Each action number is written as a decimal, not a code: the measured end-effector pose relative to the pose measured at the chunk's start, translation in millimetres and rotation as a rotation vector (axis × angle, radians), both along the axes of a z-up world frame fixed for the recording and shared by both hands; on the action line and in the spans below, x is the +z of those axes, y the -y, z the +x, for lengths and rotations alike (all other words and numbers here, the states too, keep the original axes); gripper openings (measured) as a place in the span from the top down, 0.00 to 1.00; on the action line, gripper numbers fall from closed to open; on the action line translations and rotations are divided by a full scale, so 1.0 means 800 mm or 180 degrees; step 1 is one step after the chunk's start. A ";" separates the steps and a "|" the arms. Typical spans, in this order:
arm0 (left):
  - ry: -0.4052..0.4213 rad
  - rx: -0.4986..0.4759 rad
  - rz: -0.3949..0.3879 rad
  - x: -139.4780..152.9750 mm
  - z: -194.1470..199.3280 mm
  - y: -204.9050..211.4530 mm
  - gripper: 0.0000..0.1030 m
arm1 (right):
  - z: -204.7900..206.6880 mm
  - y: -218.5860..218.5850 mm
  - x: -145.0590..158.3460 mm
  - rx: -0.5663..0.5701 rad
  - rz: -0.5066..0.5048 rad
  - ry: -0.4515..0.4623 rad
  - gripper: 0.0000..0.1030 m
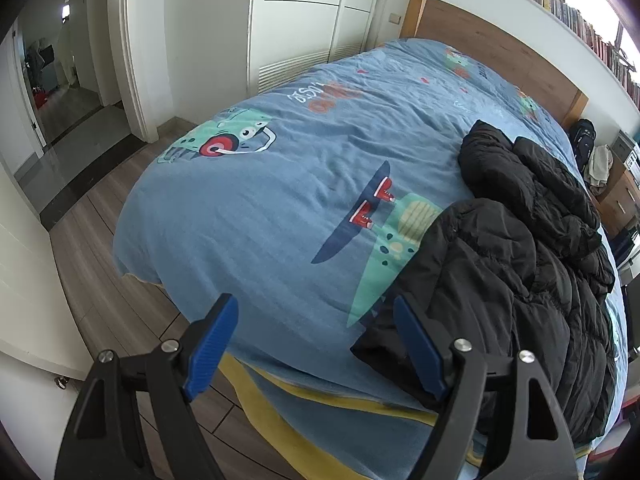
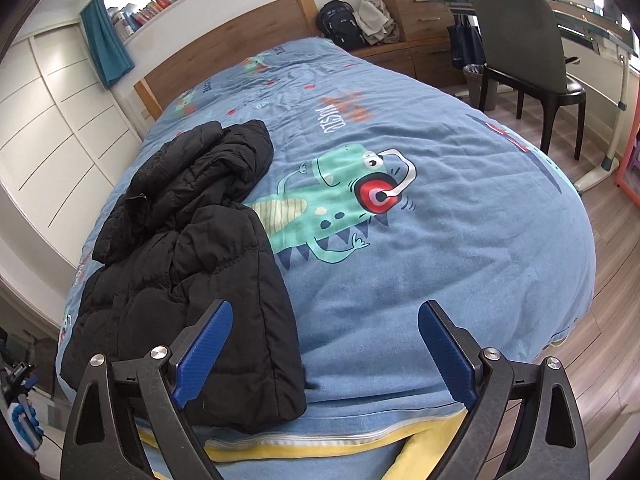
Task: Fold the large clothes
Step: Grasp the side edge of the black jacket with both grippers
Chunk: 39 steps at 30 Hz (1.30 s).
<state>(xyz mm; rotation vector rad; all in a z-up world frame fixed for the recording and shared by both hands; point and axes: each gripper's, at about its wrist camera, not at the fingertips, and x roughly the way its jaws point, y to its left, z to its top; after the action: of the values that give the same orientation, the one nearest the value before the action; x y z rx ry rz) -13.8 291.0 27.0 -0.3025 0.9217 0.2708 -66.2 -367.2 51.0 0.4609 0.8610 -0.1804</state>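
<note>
Both grippers hang over the foot of the bed with nothing in them: left gripper (image 1: 316, 348) spread wide, its right pad just at the hem of the black puffer jacket (image 1: 520, 264), right gripper (image 2: 325, 350) gaping too. That jacket lies crumpled (half bunched up) along one side of the blue dinosaur duvet (image 2: 440, 260), wooden headboard (image 2: 240, 40) beyond.

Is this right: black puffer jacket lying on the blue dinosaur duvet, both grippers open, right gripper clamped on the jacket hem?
Not quite. The right gripper is open and clamps nothing; the right wrist view shows the black puffer jacket hem beside its left finger, ungripped. The jacket does lie on the blue dinosaur duvet, and the left gripper is open.
</note>
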 end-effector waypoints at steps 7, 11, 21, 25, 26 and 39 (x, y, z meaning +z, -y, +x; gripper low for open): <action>-0.0133 -0.0383 -0.0534 -0.038 0.034 0.013 0.23 | 0.023 -0.007 -0.025 0.0148 0.0142 -0.0145 0.08; -0.0274 -0.0630 -0.0918 -0.074 0.060 0.030 0.23 | 0.042 -0.025 -0.046 0.0379 0.0305 -0.0261 0.08; -0.0503 -0.1045 -0.1391 -0.122 0.116 0.053 0.23 | 0.084 -0.063 -0.079 0.0892 0.0584 -0.0520 0.07; -0.0528 -0.1081 -0.1538 -0.135 0.131 0.053 0.23 | 0.094 -0.063 -0.091 0.0940 0.0749 -0.0570 0.06; -0.0536 -0.1061 -0.1598 -0.140 0.133 0.051 0.23 | 0.096 -0.064 -0.095 0.0958 0.0765 -0.0599 0.06; -0.0589 -0.0978 -0.2304 -0.178 0.103 0.032 0.23 | 0.103 -0.084 -0.145 0.1222 0.1192 -0.0829 0.06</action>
<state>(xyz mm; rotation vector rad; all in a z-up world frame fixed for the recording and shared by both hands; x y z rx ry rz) 68.5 265.5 -115.2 -0.8003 1.2143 -0.3387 16.2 -300.2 -64.9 0.6183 1.2294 0.2855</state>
